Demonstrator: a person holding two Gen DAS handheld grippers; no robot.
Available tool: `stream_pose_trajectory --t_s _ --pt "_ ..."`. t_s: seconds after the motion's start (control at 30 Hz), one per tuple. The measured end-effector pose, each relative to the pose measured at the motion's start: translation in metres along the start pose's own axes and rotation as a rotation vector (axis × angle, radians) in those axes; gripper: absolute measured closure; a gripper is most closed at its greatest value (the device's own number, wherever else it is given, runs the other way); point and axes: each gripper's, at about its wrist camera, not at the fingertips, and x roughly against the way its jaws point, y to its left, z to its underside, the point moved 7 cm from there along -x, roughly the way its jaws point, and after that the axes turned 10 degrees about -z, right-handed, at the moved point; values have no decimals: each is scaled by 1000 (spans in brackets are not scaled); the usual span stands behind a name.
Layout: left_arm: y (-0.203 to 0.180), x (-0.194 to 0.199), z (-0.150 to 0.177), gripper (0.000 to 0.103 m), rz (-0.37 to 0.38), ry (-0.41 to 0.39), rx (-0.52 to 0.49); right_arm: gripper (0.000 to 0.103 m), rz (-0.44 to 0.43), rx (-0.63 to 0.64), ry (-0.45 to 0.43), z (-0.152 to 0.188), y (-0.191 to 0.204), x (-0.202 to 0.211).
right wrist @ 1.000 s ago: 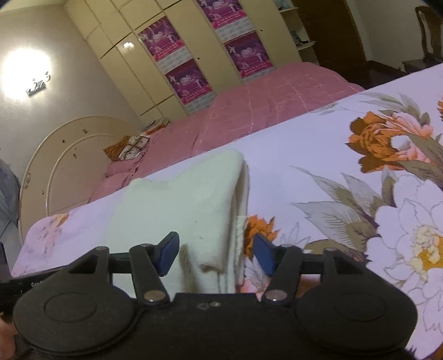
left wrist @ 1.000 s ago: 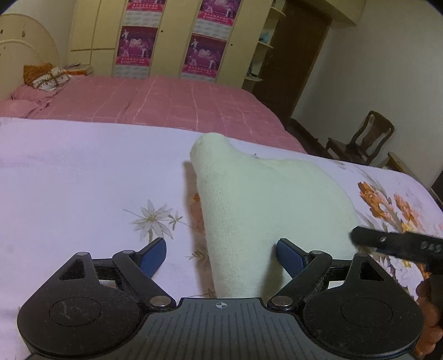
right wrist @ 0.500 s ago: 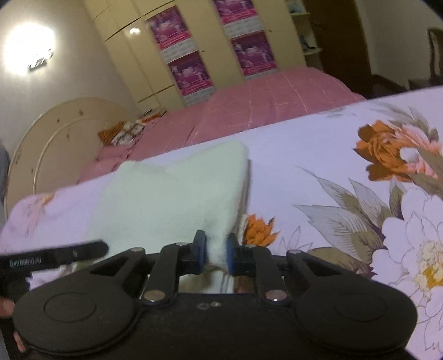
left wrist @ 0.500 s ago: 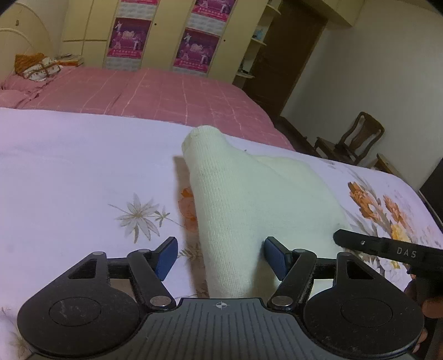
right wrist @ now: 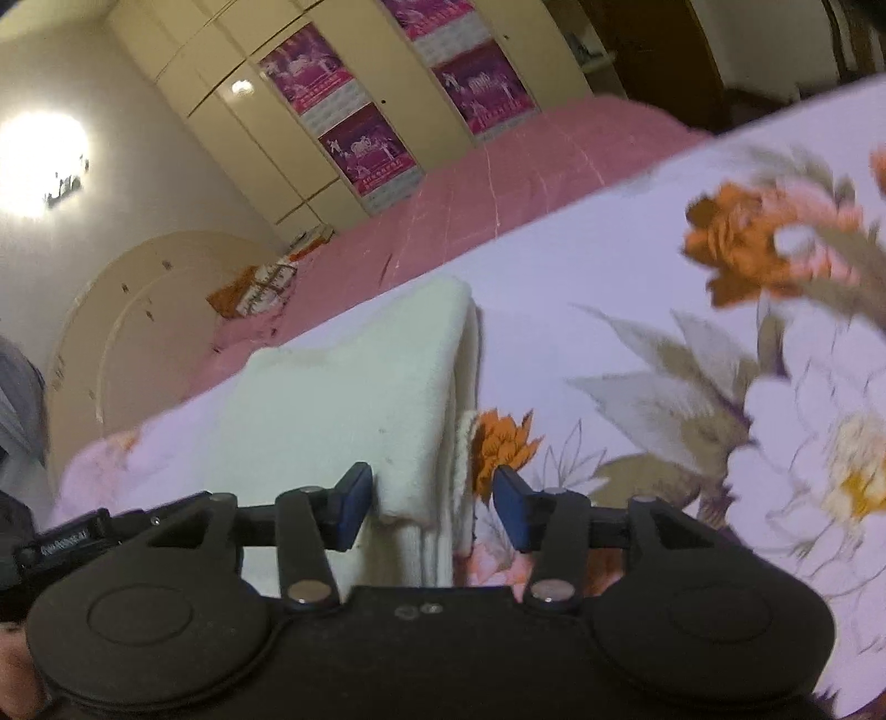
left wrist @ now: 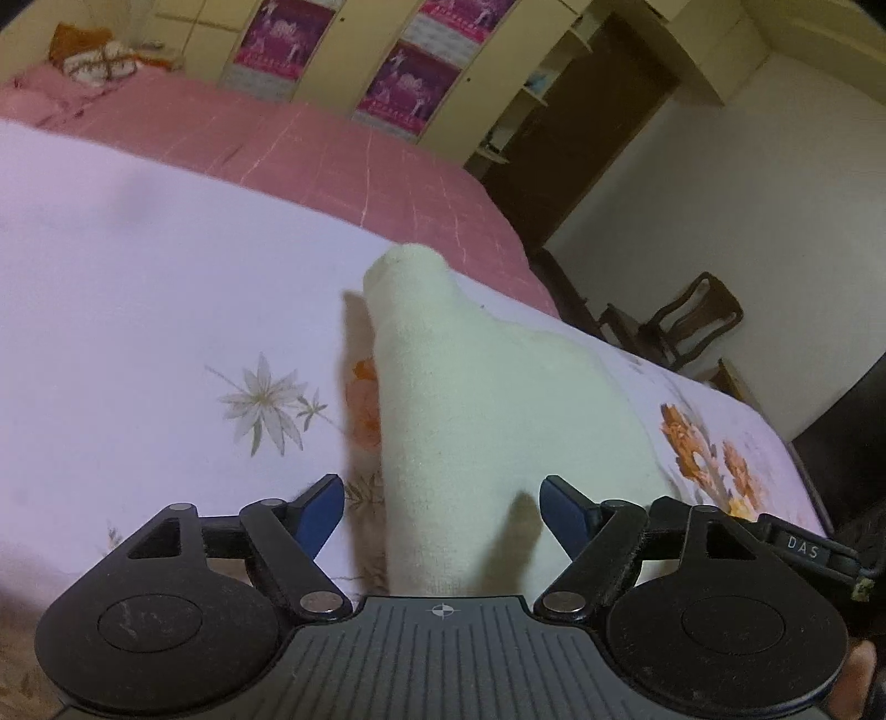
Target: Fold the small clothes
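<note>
Lies on the floral bed sheet [left wrist: 138, 310], a cream garment [left wrist: 476, 399], already folded into layers, near edge between both tools. Left gripper [left wrist: 442, 512] fingers wide apart, holding nothing. Right gripper [right wrist: 429, 507] fingers parted around the layered right edge, unclamped. Probably one fold or final tidying left.

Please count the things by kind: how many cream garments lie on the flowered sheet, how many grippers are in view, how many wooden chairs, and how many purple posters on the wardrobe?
Cream garment: 1
Grippers: 2 (left gripper, right gripper)
Wooden chair: 1
Purple posters: 4 ()
Total: 8
</note>
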Motion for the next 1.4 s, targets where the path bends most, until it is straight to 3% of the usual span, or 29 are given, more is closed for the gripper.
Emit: stream_pose_trajectory --t_s 0.07,0.23,0.5,0.63,1.07,1.13,1.2,1.4 --pt "1 -6 2 25 13 17 9 47 -37 -51 7 1 -8 -4" --pt "-4 -17 4 26 33 34 -7 46 -92 -79 13 2 -13 -9" --pt "-22 -27 3 26 22 29 -60 45 -99 -8 69 -4 -2 -23" --pt "-27 -27 3 34 16 28 -91 48 -88 24 75 -2 1 -19" --pt "-26 -26 3 35 26 24 -108 46 -72 64 71 0 7 -21" --pt "-27 -26 3 48 29 27 -114 49 -55 88 75 0 9 -22" --pt "-26 -25 2 55 51 37 -83 54 -47 106 80 1 13 -23" --pt "-32 -16 2 66 30 1 -127 67 -8 170 62 2 26 -19"
